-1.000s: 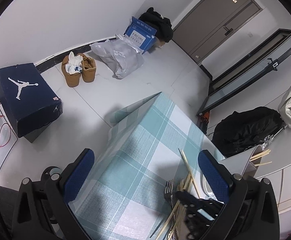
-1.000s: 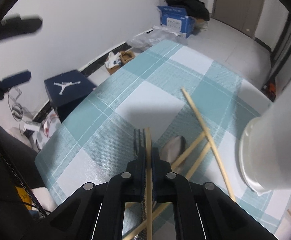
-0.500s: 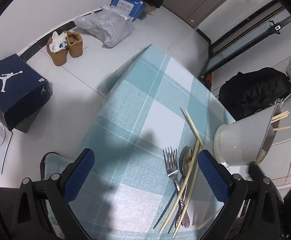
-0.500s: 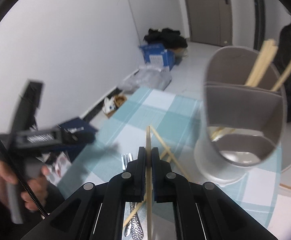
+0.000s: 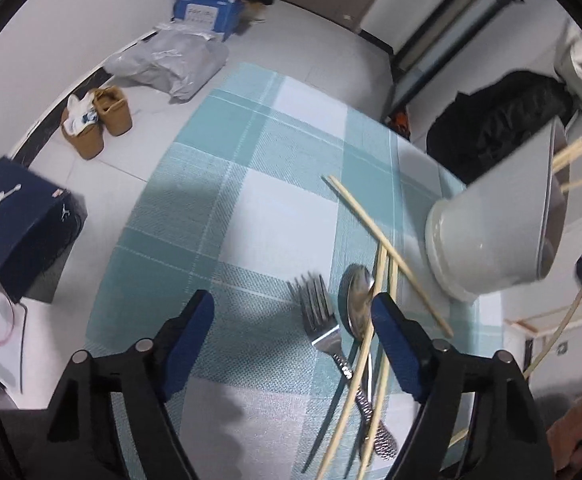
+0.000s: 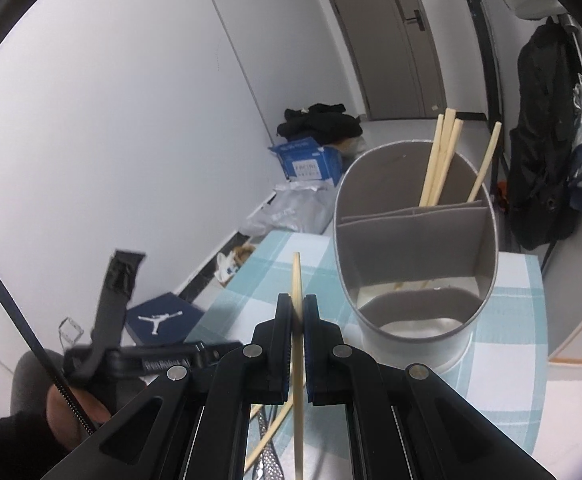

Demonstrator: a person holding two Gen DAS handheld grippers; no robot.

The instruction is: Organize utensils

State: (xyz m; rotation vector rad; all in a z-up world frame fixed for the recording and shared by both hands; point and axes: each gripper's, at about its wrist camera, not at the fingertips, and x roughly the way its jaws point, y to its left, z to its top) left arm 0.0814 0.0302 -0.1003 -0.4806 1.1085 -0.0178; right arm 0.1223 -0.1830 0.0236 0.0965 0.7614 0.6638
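My right gripper is shut on one wooden chopstick and holds it in the air, just left of the grey divided utensil holder. Several chopsticks stand in the holder's far compartment. My left gripper is open and empty above the checked tablecloth. Under it lie a fork, a spoon and several loose chopsticks. The holder stands at the table's right side in the left wrist view.
On the floor to the left are a dark blue shoe box, brown shoes, a plastic bag and a blue carton. A black bag hangs beyond the table's far right corner.
My right gripper has lifted the chopstick off the table and brought it close to the holder. My left gripper has moved forward over the table toward the fork and spoon.
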